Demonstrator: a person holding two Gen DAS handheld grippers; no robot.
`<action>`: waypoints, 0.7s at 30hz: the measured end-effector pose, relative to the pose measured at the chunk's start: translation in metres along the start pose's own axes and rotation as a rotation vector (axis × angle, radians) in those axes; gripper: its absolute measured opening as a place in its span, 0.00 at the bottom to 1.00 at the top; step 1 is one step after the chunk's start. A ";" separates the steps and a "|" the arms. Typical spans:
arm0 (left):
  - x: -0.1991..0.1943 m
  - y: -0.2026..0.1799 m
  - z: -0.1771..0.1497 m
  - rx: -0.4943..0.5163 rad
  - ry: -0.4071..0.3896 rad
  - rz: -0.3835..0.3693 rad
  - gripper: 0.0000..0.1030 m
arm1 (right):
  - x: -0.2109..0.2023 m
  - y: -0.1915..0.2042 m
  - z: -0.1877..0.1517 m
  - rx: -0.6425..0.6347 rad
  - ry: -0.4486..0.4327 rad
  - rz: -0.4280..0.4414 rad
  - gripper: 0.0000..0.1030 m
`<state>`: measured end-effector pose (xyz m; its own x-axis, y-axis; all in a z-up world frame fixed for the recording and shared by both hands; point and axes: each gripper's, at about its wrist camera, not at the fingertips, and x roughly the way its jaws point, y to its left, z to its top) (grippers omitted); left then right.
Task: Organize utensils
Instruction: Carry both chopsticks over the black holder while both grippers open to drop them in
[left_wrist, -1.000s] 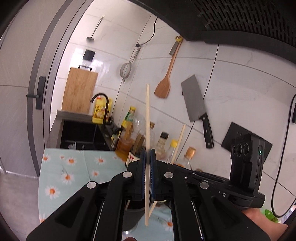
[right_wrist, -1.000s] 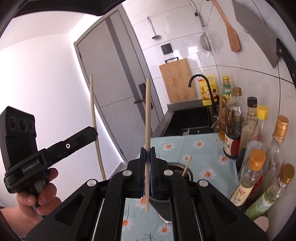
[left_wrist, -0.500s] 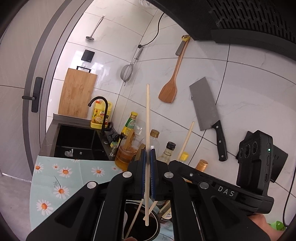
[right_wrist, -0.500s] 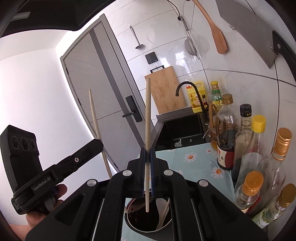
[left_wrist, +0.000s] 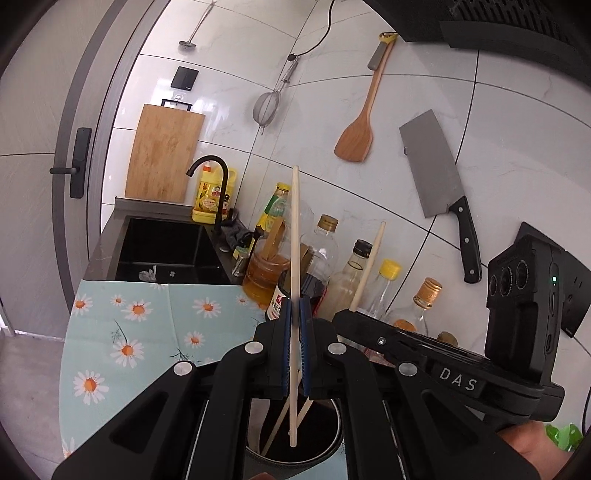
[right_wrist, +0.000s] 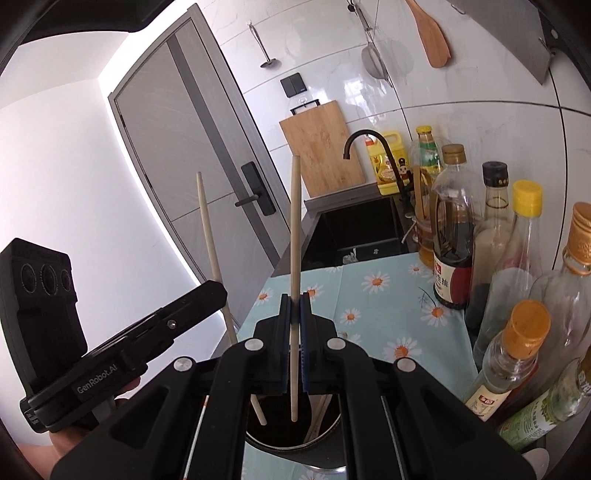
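My left gripper (left_wrist: 294, 307) is shut on a pale wooden chopstick (left_wrist: 295, 229) held upright, with its lower end inside the mouth of a dark round utensil cup (left_wrist: 332, 445). A couple of other sticks lean in that cup. My right gripper (right_wrist: 294, 301) is shut on a second chopstick (right_wrist: 294, 221), also upright, whose lower tip dips into the same cup (right_wrist: 273, 448). In the right wrist view the left gripper (right_wrist: 218, 290) shows at the left, its stick (right_wrist: 208, 236) slanting down into the cup. The right gripper (left_wrist: 345, 315) reaches in from the right in the left wrist view.
Several sauce and oil bottles (right_wrist: 452, 229) crowd the wall side, close to the cup. A daisy-print cloth (left_wrist: 147, 332) covers the counter before a black sink (left_wrist: 166, 251) with a faucet (right_wrist: 369, 144). A cleaver (left_wrist: 436, 170), wooden spatula (left_wrist: 360, 129), strainer and cutting board (left_wrist: 164, 147) are at the wall.
Both grippers have sunk and moved forward over the cup. The lower ends of both chopsticks, earlier above the cloth and the rim, now reach into the cup's mouth.
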<state>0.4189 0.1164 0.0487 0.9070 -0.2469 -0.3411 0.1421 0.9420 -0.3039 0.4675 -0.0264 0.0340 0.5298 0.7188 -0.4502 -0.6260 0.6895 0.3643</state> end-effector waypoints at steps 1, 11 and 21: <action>0.000 0.000 0.000 -0.001 0.003 0.001 0.05 | 0.001 -0.001 -0.001 0.005 0.006 0.000 0.06; -0.006 0.004 -0.003 -0.020 0.033 -0.006 0.05 | -0.012 -0.006 0.000 0.054 0.012 -0.027 0.35; -0.034 -0.002 0.001 -0.015 0.034 -0.024 0.05 | -0.043 0.007 0.002 0.048 -0.016 -0.029 0.35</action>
<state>0.3885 0.1232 0.0619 0.8891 -0.2777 -0.3638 0.1579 0.9322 -0.3256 0.4418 -0.0518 0.0574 0.5567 0.6992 -0.4485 -0.5818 0.7135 0.3903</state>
